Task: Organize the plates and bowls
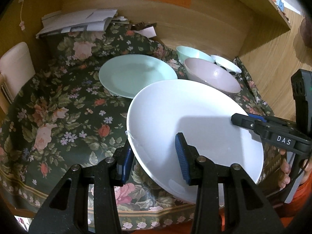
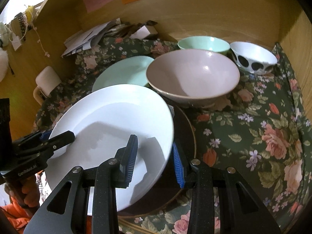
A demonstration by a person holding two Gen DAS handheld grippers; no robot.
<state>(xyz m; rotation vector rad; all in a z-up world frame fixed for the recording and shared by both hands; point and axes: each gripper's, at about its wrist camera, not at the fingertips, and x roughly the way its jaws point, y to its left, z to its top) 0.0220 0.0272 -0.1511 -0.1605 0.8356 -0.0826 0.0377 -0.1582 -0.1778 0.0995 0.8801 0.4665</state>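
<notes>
Floral cloth (image 2: 253, 128) is covering the whole desk, and every dish is sitting on it or hanging over it. The white plate (image 1: 187, 120) is the biggest piece in play, tilting above a dark plate (image 2: 187, 136) whose gold-edged rim is showing under it at 3 o'clock in the right wrist view. Both grippers are straddling its rim: the left gripper (image 1: 154, 157) at the plate's 7 o'clock in its own view, the right gripper (image 2: 155, 159) at the plate's 4 o'clock in its own. Each pair of jaws is standing partly open with the rim between the pads; whether the pads are actually pressing, I cannot tell.

Beyond, at 12 o'clock, the mint plate (image 1: 136, 74) is lying flat and alone. At 1 o'clock the pink bowl (image 2: 193, 76) is standing upright, with the mint bowl (image 2: 204, 42) and the spotted bowl (image 2: 253, 56) just behind it, all three separate.

Judging from this, sorting is only starting: no bowls are nested, and the plates are not all stacked yet.
</notes>
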